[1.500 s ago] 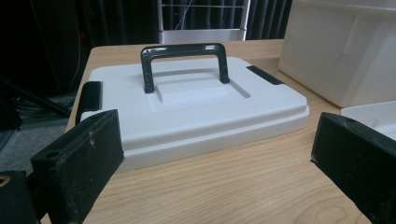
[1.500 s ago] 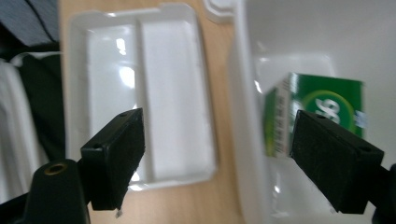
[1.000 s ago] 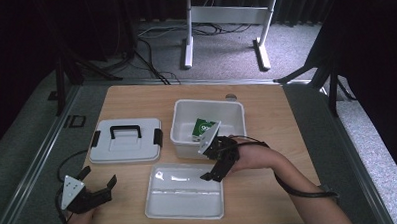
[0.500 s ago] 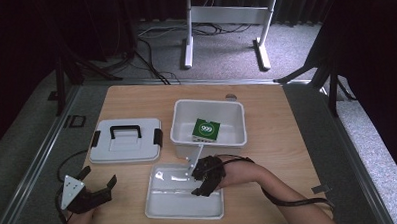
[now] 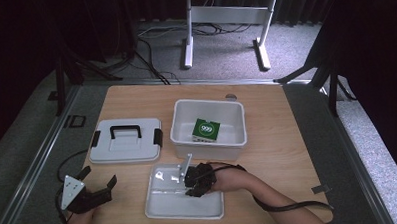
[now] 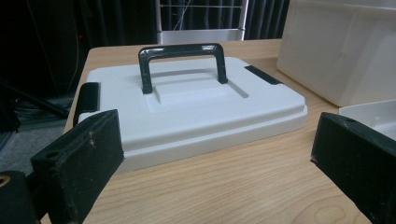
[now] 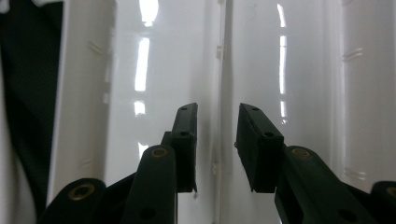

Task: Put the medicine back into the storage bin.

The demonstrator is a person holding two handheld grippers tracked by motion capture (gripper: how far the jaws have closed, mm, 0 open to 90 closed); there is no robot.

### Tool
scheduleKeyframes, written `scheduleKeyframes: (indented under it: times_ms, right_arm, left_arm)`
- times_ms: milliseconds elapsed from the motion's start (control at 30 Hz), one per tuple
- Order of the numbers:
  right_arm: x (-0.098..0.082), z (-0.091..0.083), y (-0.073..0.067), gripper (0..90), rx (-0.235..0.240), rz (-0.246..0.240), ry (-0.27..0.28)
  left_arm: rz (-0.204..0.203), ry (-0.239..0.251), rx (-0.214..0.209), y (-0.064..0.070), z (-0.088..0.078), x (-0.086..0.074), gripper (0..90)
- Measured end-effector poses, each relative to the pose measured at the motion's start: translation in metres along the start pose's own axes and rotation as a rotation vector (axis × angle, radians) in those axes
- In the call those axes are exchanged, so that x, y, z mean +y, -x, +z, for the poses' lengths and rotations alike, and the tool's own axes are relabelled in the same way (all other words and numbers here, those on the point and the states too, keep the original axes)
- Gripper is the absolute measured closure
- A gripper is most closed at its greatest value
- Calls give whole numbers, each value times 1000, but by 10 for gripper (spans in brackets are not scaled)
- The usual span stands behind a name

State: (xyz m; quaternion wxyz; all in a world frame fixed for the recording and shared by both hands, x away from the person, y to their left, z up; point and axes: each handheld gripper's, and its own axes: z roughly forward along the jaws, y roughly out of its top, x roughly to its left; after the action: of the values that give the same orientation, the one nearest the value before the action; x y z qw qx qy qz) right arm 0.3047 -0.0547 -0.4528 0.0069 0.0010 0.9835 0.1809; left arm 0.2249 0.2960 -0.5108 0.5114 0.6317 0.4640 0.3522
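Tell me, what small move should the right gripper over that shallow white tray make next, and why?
Probably finish closing. The right gripper points down into the shallow white tray, its jaws have just been narrowing, and they straddle the tray's thin centre rib with a gap left on each side. Pinching that rib would give a hold for lifting the tray.

A: Beside the white tray [image 5: 155, 211], what's the right gripper [image 5: 189, 185] like?
B: Black, with flat block pads, brass-ringed screw holes and a black cable [image 5: 290, 207].
A: And the left gripper [image 5: 96, 183], further from it?
B: Black too, topped by a grey three-cornered plate [image 5: 70, 190].
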Motion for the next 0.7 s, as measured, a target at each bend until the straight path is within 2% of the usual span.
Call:
scheduleKeyframes:
  times_ms: [133, 267, 333, 500, 700]
  right_arm:
    - [0, 8, 1, 775, -12, -1, -12]
    - [2, 13, 1, 786, -5, -10, -39]
    - [2, 15, 0, 808, -26, -17, -57]
    - [2, 15, -2, 876, -35, -34, -63]
    - [7, 16, -5, 887, -56, -54, -91]
  left_arm:
    - [1, 0, 0, 0, 0, 0, 20]
    - [2, -1, 0, 0, 0, 0, 21]
    - [1, 0, 0, 0, 0, 0, 21]
    - [1, -1, 1, 0, 0, 0, 21]
    - [2, 0, -3, 0, 0, 0, 21]
